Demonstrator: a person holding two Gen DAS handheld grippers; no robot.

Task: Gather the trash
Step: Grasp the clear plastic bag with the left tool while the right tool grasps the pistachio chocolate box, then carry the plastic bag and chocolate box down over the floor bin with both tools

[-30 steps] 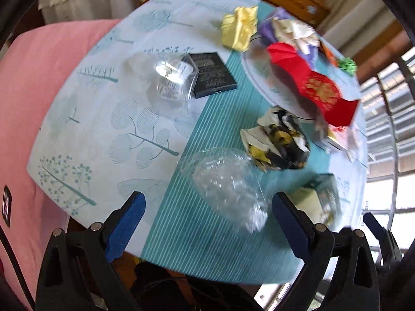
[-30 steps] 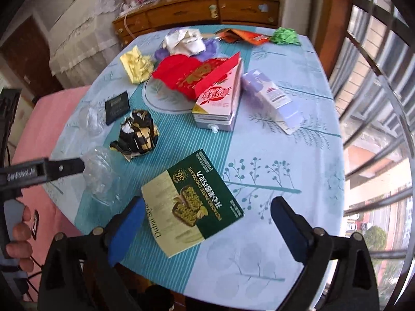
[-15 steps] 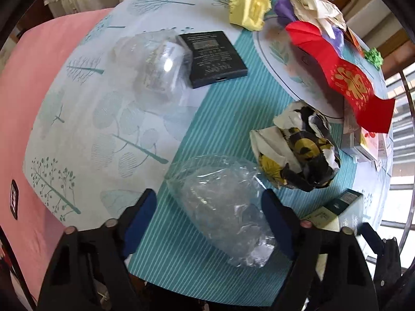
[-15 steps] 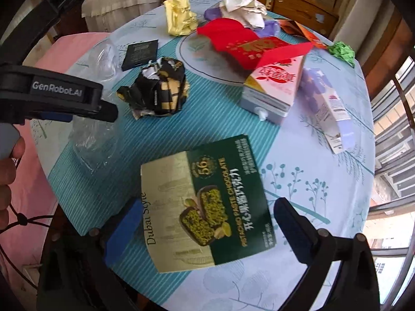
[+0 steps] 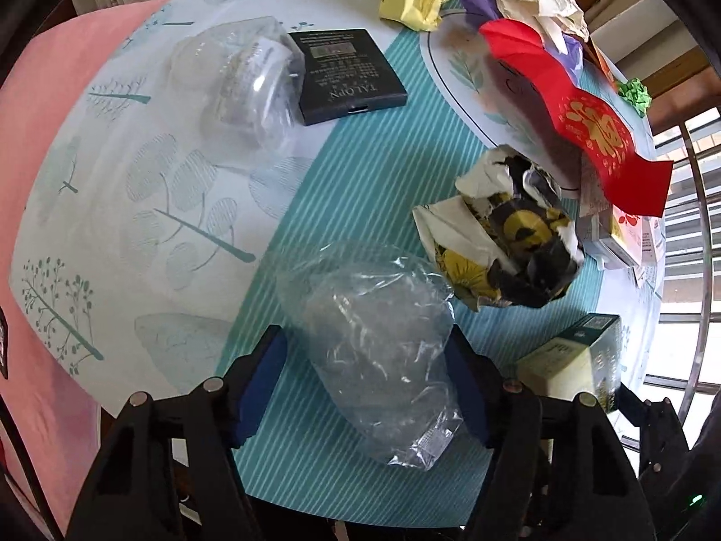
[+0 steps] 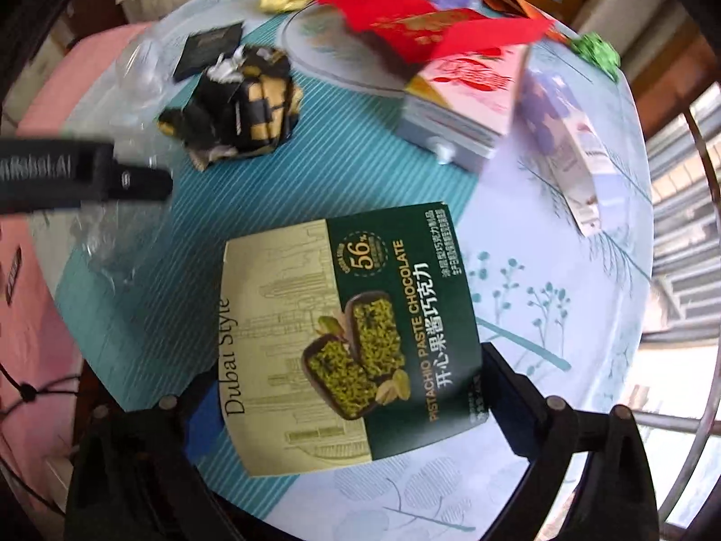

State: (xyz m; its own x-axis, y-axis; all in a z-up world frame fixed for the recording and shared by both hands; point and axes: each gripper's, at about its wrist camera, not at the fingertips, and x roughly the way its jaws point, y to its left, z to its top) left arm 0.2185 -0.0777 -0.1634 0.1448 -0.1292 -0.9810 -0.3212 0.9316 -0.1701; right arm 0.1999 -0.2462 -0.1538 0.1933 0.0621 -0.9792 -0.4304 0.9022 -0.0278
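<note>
Since a moment ago the left gripper has dropped close over the crumpled clear plastic bag, which now lies on the striped table between its spread fingers, the right pad touching the plastic, with a black-and-yellow paper wad just beyond and a clear cup beside a black card farther off. From the right wrist, the right gripper has likewise closed in on the pistachio chocolate box, its fingers wide apart on either side of the box's near end, not yet clamped, while the left gripper's black finger reaches in from the left above the blurred plastic.
</note>
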